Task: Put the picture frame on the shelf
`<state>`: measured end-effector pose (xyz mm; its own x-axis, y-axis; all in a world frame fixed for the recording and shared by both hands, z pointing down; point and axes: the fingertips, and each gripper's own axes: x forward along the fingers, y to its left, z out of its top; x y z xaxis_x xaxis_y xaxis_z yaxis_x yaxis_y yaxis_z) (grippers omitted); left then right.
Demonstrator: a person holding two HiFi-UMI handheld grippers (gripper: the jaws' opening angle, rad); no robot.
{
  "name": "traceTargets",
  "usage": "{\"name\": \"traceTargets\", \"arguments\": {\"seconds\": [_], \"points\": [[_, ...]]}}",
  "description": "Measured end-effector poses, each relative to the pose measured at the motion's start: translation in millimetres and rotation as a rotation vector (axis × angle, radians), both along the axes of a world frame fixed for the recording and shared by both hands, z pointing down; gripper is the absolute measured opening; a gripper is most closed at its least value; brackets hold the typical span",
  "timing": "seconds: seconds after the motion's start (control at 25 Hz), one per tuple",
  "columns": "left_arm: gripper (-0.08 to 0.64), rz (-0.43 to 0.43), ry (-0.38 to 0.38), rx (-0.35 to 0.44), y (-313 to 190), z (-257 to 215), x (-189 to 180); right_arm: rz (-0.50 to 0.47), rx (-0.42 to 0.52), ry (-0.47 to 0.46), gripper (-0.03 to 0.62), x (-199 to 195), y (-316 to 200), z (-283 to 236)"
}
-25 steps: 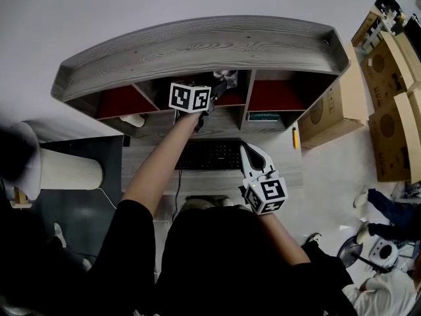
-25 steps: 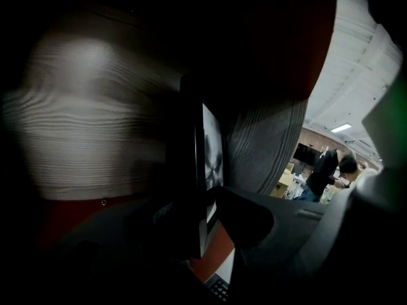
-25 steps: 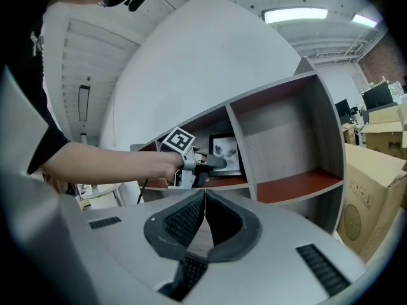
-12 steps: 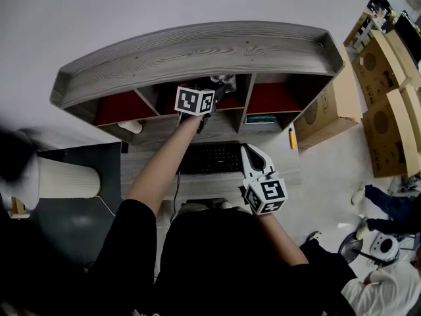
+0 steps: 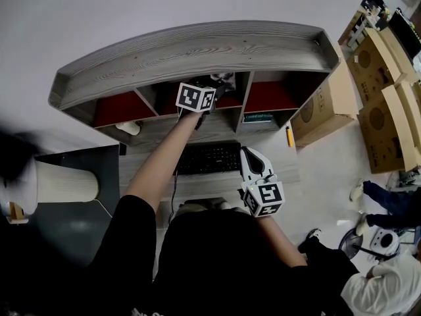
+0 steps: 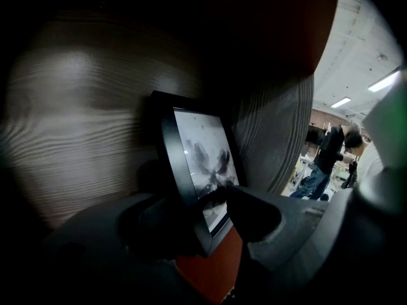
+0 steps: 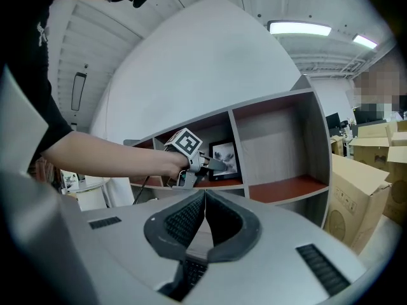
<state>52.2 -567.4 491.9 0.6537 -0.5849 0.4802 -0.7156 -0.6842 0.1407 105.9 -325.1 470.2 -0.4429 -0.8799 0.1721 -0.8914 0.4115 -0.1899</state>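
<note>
Frame [image 6: 200,161] stands tilted on the red floor of the shelf's [image 5: 197,51] middle bay, its lower edge between the left gripper's [image 6: 213,211] opening jaws, which seem to be letting go. It looks light and stiff, with slick, breakable glass, so the black rim is the safest place to pinch. Right gripper [image 7: 205,215] is clenched on nothing.

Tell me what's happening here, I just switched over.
A person is setting the black picture frame into the middle compartment of the shelf. The frame stands on the red floor there, its lower corner between the jaws of the left claw, which are opening. The right claw is shut and empty, held by the keyboard.
</note>
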Motion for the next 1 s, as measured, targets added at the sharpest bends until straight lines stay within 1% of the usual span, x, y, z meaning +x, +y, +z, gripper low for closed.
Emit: {"name": "traceTargets", "arguments": {"seconds": [0.2, 0.36, 0.48, 0.56, 0.72, 0.84, 1.0], "points": [[0.239, -0.001, 0.008, 0.001, -3, -1, 1, 0.018, 0.002, 0.006, 0.013, 8, 4, 0], [0.247, -0.01, 0.006, 0.02, -1, -1, 0, 0.019, 0.005, 0.01, 0.014, 12, 8, 1], [0.306, -0.004, 0.0, 0.034, 2, -1, 4, 0.014, 0.003, 0.008, 0.014, 11, 10, 0], [0.321, -0.015, -0.001, 0.049, 3, -2, 3, 0.005, 0.006, 0.013, 0.013, 9, 12, -1], [0.329, -0.06, -0.005, 0.056, 3, 1, -8, -0.012, 0.021, 0.042, 0.014, 6, 16, -3], [0.331, -0.068, -0.002, 0.057, 6, 1, -15, -0.019, 0.026, 0.046, 0.014, 7, 17, -4], [0.334, -0.083, 0.009, 0.09, 19, -10, -27, -0.028, 0.026, 0.044, 0.014, 5, 22, -4]]}}
